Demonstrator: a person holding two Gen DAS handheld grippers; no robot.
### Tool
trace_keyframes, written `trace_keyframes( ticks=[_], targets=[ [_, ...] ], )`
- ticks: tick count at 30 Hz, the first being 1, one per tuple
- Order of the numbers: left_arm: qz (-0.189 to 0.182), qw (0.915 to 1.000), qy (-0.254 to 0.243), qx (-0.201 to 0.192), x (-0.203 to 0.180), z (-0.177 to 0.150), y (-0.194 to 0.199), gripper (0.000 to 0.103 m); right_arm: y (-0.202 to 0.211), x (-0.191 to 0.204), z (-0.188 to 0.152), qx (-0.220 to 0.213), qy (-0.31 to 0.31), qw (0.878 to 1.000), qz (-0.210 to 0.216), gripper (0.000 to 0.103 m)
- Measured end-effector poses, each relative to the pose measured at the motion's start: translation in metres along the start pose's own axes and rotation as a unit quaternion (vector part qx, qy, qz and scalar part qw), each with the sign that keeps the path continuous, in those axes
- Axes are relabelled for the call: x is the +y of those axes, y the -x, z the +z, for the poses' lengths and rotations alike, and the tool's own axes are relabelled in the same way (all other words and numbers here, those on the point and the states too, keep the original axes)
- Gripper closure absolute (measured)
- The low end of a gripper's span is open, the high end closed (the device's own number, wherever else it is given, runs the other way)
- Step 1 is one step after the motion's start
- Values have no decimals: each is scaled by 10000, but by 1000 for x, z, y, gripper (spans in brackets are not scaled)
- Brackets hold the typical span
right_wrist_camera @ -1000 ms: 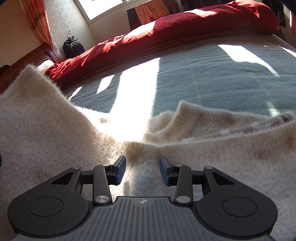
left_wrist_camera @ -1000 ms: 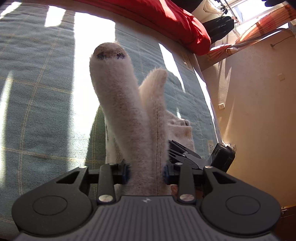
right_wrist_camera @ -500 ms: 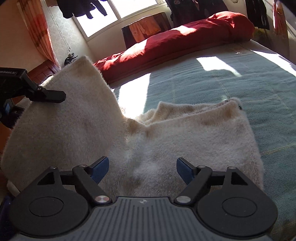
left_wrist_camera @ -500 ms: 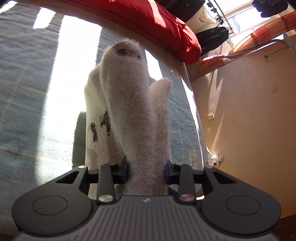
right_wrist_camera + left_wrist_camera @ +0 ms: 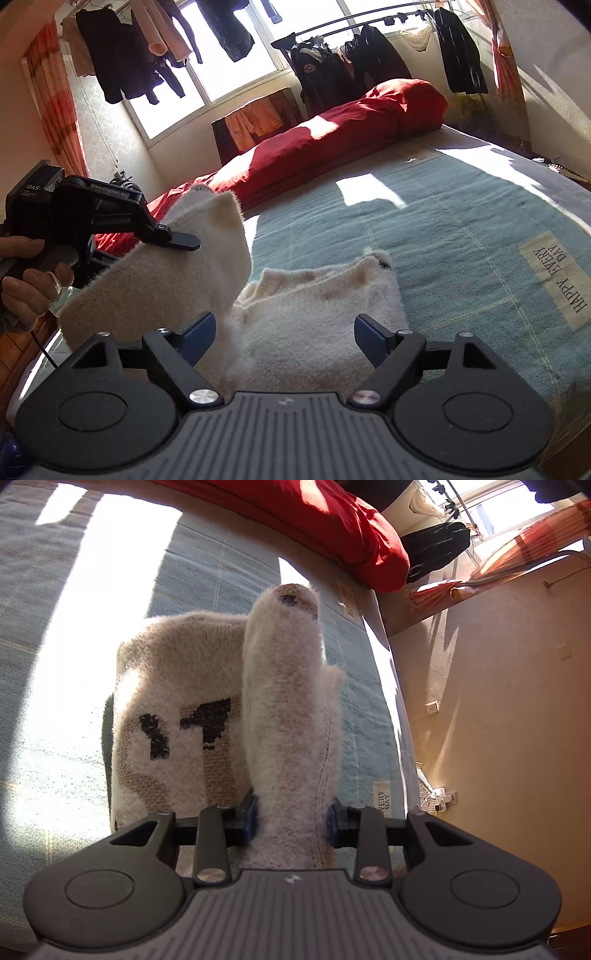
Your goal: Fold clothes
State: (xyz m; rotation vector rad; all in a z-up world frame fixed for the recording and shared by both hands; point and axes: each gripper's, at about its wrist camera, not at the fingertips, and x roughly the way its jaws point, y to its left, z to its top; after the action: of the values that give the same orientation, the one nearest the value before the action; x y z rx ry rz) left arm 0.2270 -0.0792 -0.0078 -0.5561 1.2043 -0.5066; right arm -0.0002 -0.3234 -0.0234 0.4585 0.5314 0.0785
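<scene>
Sleeve (image 5: 284, 701) is what the left gripper (image 5: 291, 818) clamps: its fingers are pinched on the fuzzy cream tube, whose long axis runs straight ahead of the fingertips to the cuff at the far end. From the right wrist view the same sleeve (image 5: 155, 280) hangs raised off the bed, up and to the left of the right gripper (image 5: 284, 332), whose fingers stand wide apart with nothing between them. The body of the sweater (image 5: 317, 314) lies on the blue-green bedspread (image 5: 461, 221) just ahead of and below those open fingers, partly doubled over. By my reading the left gripper alone governs the sleeve, which would have to travel rightward across the body to lie folded; the right gripper is nearer the body.
</scene>
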Motion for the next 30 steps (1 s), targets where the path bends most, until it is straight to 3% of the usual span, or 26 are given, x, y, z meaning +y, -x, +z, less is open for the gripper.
trace_keyframes(
  ticks=[9,21,30],
  targets=[
    [291,9994,38,190,-23,-4,-53,70,18,-30,0,-259,-291,9990,-226,17],
    [818,9956,-40,448,-45,-17,-126,70,22,-60,-7,-200,-537,9976,-378,17],
    [1021,9923,-412,567,-65,-31,-147,50,21,-72,-11,-131,-685,9964,-480,17]
  ],
)
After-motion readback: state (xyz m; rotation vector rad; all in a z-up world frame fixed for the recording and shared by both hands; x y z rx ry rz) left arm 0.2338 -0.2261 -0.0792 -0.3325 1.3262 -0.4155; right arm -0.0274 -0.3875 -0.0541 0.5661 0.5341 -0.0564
